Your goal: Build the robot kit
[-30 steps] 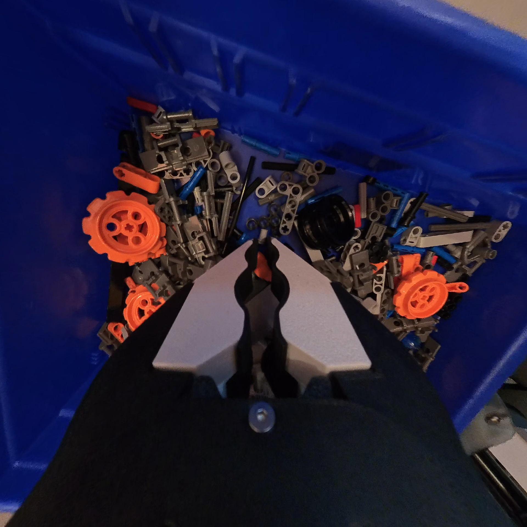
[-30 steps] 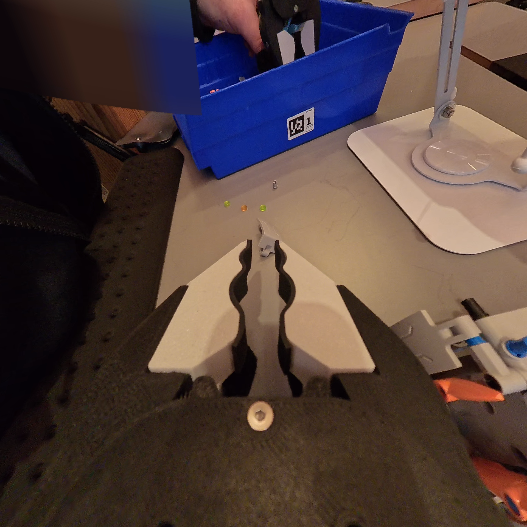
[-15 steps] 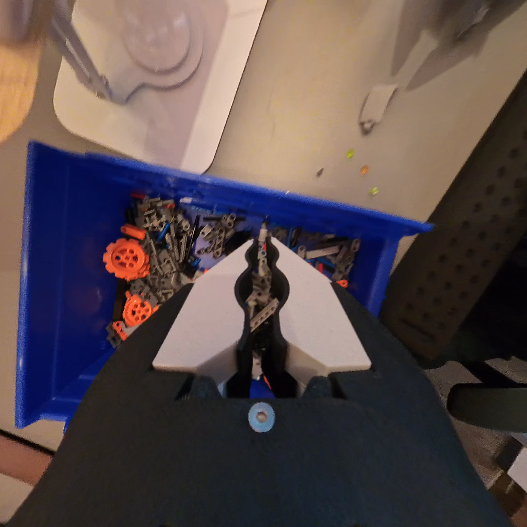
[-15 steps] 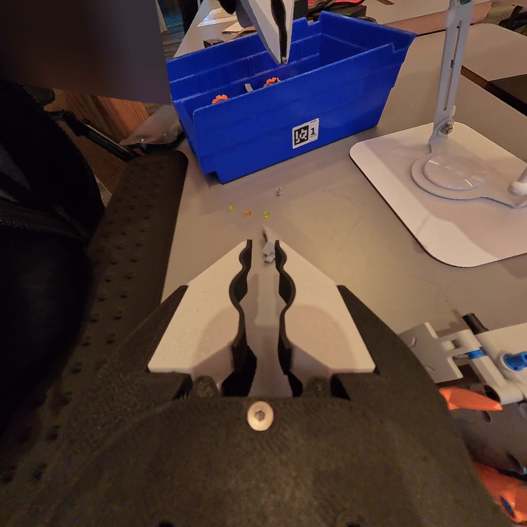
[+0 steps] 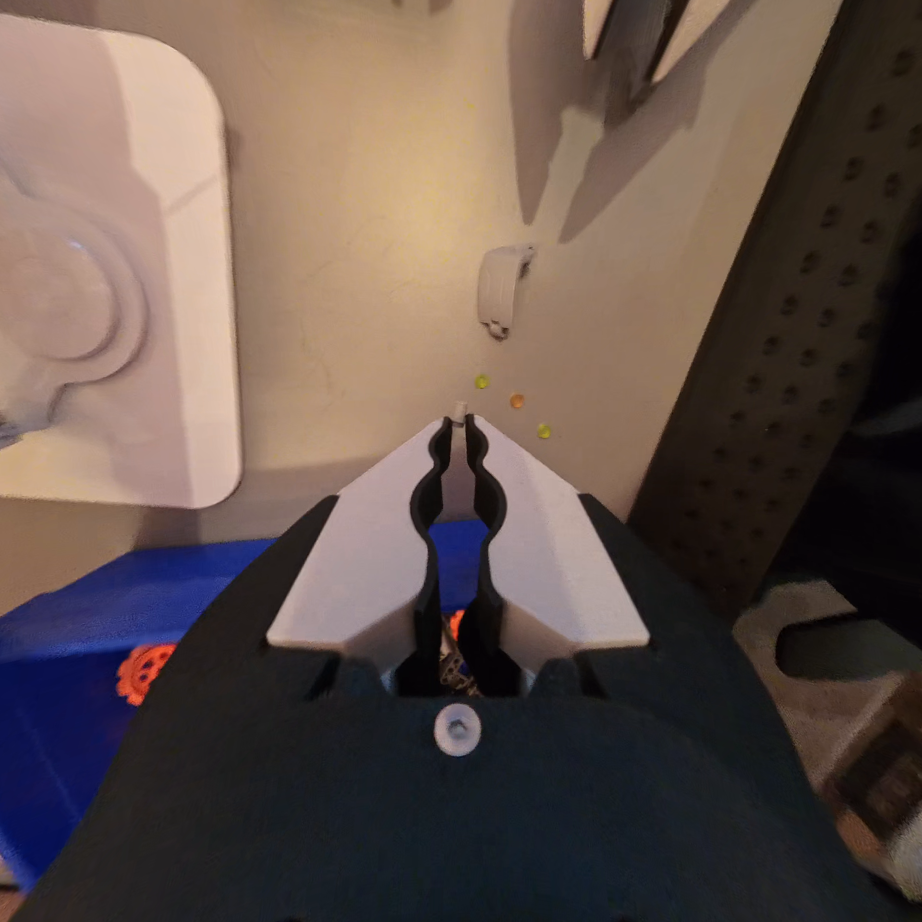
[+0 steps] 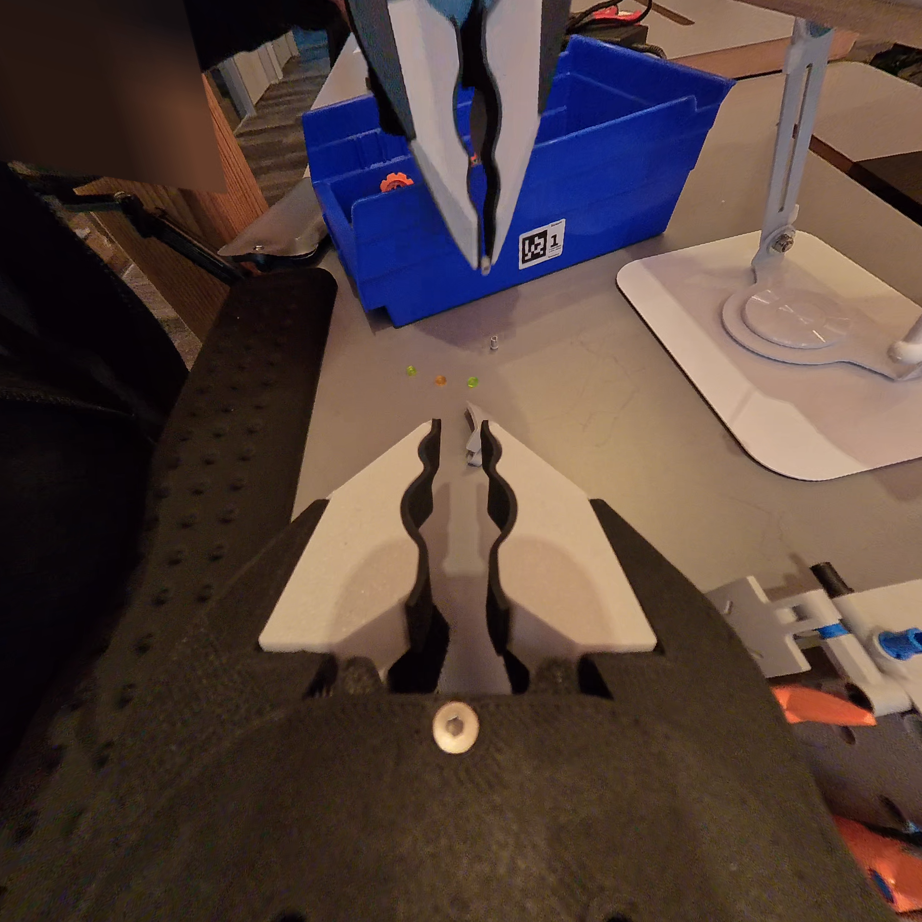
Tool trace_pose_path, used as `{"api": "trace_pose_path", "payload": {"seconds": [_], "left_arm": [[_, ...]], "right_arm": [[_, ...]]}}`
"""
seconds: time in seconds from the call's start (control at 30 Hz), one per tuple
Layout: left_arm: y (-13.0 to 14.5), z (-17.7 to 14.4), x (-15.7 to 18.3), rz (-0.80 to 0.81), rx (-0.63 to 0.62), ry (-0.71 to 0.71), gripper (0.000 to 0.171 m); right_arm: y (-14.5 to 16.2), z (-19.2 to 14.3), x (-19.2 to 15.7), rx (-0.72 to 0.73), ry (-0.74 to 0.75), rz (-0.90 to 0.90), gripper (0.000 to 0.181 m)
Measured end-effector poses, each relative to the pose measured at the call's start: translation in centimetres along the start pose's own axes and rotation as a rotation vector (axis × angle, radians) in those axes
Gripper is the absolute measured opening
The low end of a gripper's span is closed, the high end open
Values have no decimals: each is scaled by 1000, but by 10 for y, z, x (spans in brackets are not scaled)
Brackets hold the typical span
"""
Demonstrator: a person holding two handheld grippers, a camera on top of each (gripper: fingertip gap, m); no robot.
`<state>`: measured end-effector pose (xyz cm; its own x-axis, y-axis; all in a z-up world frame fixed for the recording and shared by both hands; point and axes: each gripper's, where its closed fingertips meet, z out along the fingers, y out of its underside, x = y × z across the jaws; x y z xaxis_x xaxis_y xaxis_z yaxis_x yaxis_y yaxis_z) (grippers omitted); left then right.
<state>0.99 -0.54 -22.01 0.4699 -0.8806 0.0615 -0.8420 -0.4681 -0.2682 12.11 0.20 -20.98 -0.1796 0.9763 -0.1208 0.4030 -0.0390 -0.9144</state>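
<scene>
My left gripper (image 5: 459,424) is shut on a small light grey pin (image 5: 459,413) and holds it above the grey table. It also shows in the right wrist view (image 6: 485,264), tips pointing down in front of the blue bin (image 6: 598,164). My right gripper (image 6: 460,424) is open a little and empty, low over the table. A small curved grey piece (image 6: 473,439) lies on the table by its right fingertip; it also shows in the left wrist view (image 5: 499,289). Three small green and orange beads (image 6: 440,380) lie just beyond it.
A second small grey pin (image 6: 494,342) stands in front of the bin. A white lamp base (image 6: 748,359) is at the right. A black perforated pad (image 6: 224,449) runs along the left. A white, orange and blue model (image 6: 823,628) lies at the near right. Spacing between my two grippers at the tips: around 12 cm. The small curved grey piece (image 6: 473,439) is about 10 cm from both grippers' fingertips.
My left gripper has lifted out of the blue bin with the small grey pin and moved over the table toward the beads. My right gripper has barely moved.
</scene>
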Motion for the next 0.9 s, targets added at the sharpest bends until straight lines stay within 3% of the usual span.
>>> {"api": "trace_pose_path", "payload": {"seconds": [0.17,0.3,0.4,0.57,0.73,0.9], "left_arm": [[14,33,4,19,-215,103,4],[23,54,-1,27,-318,135,4],[29,64,1,21,-365,168,5],[21,60,0,24,-323,178,11],[19,22,-12,-17,-180,130,9],[48,-45,-38,-103,-78,-15,7]], "right_arm": [[1,1,0,-9,1,-6,14],[0,-1,0,-5,2,-5,13],[1,-1,1,-4,2,0,14],[2,-1,1,-6,0,4,14],[0,-4,2,4,6,3,14],[1,-3,2,5,3,8,14]]}}
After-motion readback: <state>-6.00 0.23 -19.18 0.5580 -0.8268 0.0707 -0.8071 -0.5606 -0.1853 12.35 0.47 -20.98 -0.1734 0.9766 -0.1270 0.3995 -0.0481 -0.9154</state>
